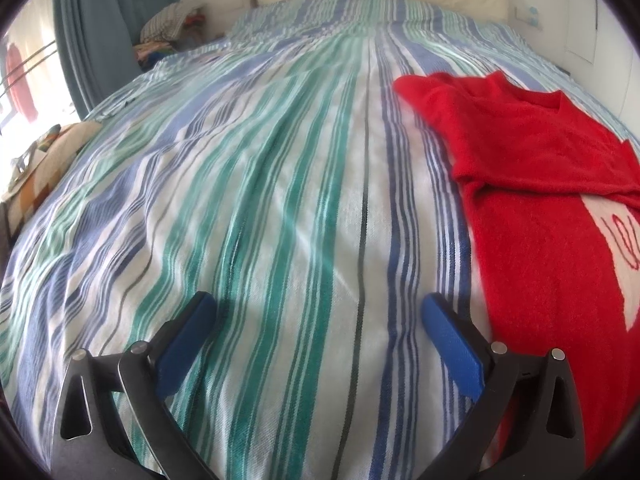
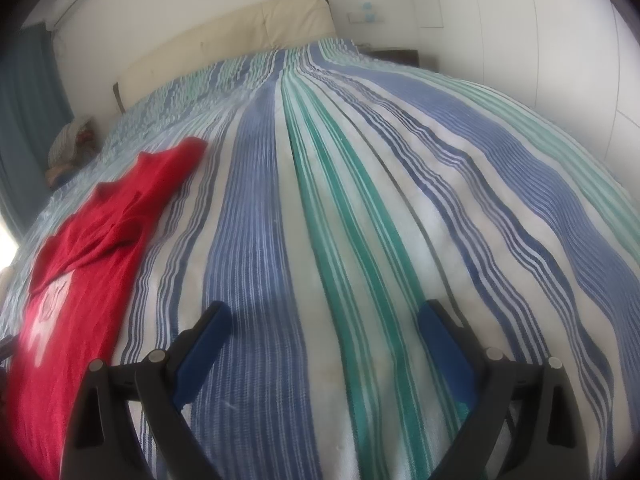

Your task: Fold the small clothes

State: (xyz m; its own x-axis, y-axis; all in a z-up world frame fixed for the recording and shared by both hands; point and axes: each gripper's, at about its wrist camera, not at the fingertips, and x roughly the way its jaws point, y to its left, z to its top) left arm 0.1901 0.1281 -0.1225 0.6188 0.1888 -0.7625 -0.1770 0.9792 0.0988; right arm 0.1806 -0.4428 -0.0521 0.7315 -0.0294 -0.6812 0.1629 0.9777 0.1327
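A red knit sweater (image 1: 536,184) with a white patch on its front lies flat on the striped bedspread (image 1: 260,184), one sleeve folded across its chest. In the left wrist view it is to the right of my left gripper (image 1: 318,312), which is open and empty just above the bedspread. In the right wrist view the sweater (image 2: 92,240) lies to the left of my right gripper (image 2: 324,320), also open and empty above the bedspread (image 2: 360,184). Neither gripper touches the sweater.
A cream headboard (image 2: 224,28) stands at the far end of the bed. A blue curtain (image 1: 100,20) and a pile of clothes (image 1: 168,28) are at the far left. White wardrobe doors (image 2: 540,40) stand at the right.
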